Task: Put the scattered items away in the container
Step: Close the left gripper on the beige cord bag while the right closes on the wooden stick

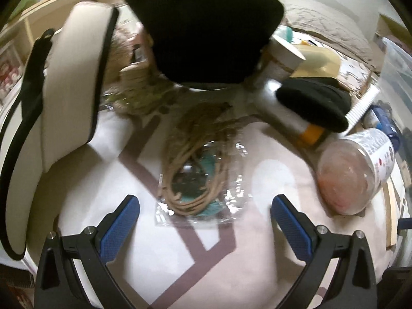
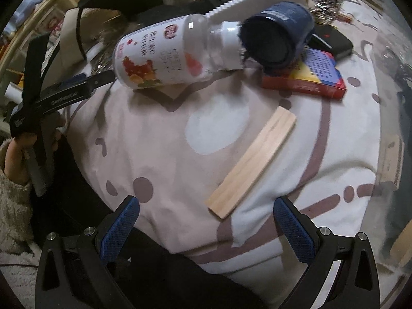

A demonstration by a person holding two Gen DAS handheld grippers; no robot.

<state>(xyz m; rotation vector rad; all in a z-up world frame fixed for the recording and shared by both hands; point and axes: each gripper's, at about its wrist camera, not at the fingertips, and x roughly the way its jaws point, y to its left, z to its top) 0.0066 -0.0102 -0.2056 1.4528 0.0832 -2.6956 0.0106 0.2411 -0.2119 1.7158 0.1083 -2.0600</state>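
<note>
From your left wrist camera, your left gripper (image 1: 204, 215) stands wide apart with nothing between its blue pads, hovering over a pale pink and white patterned cloth (image 1: 257, 221). Just ahead of the fingertips lies a coil of tan cord (image 1: 191, 164) on a clear plastic packet (image 1: 231, 206). To the right a clear plastic bottle (image 1: 356, 170) lies on its side, its pinkish base toward you, and beyond it a black cloth item (image 1: 312, 103) rests over a silver tube with an orange band (image 1: 291, 118). A cream bag with black trim (image 1: 67, 97) stands at the left, and a dark open-topped fabric piece (image 1: 206, 36) fills the top centre; whether either is the container you cannot tell. From your right wrist camera, your right gripper (image 2: 206, 219) is likewise spread wide and empty above the same cloth. A pale wooden slat (image 2: 251, 162) lies diagonally just ahead, between the fingers' lines. Farther on, the bottle lies on its side with its fruit label up, its neck touching a rolled navy cloth (image 2: 278, 36), which rests on a red and blue box (image 2: 309, 79). At the left edge your left hand (image 2: 18, 154) grips the other tool's handle.
</note>
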